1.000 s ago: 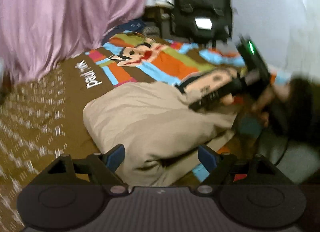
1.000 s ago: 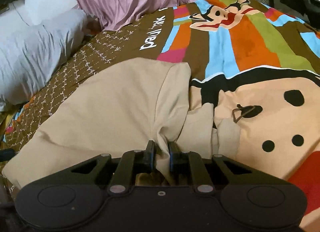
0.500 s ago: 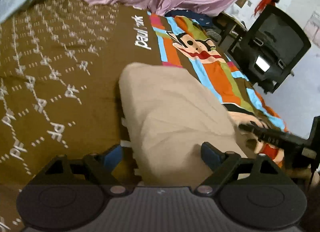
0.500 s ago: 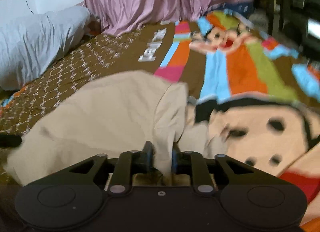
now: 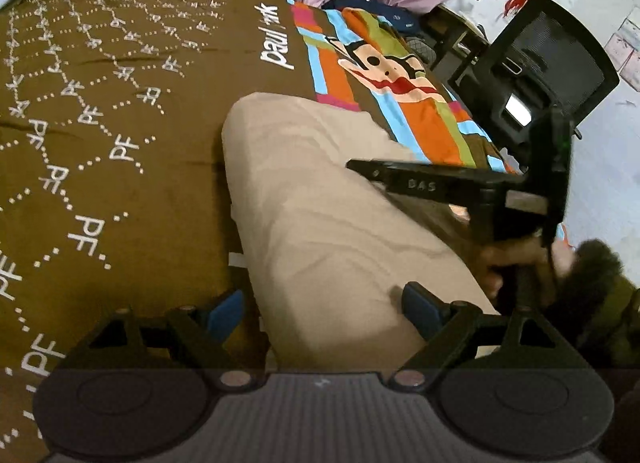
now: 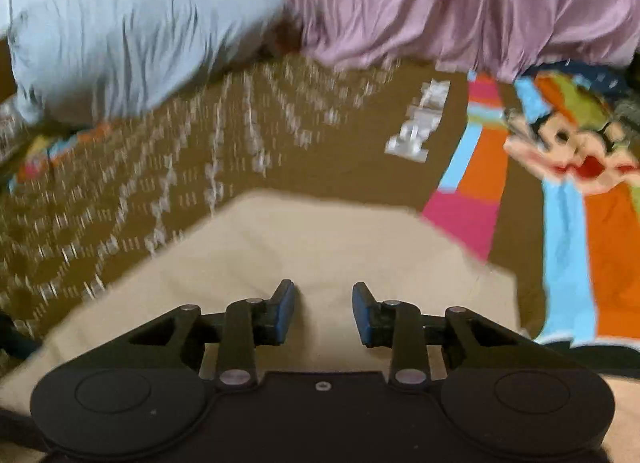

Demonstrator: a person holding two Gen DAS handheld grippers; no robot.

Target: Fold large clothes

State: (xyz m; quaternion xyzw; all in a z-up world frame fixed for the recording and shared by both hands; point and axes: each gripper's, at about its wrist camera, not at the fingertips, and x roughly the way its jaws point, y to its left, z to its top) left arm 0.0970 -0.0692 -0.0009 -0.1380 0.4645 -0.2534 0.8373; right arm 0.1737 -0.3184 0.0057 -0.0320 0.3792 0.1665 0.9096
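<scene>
A beige garment lies folded on the brown patterned bedspread. My left gripper is open and empty, its jaws spread over the garment's near end. The right gripper's body shows in the left wrist view, hovering over the garment's right side. In the right wrist view my right gripper is open, with nothing between its pads, just above the beige garment. That view is motion-blurred.
A grey pillow and a pink curtain lie at the far side of the bed. A colourful cartoon panel covers the bedspread's right part. A black office chair stands beyond the bed edge.
My right gripper has opened and let go of the beige fabric, then swung left over the garment. My left gripper stayed open and moved closer to the garment's near end.
</scene>
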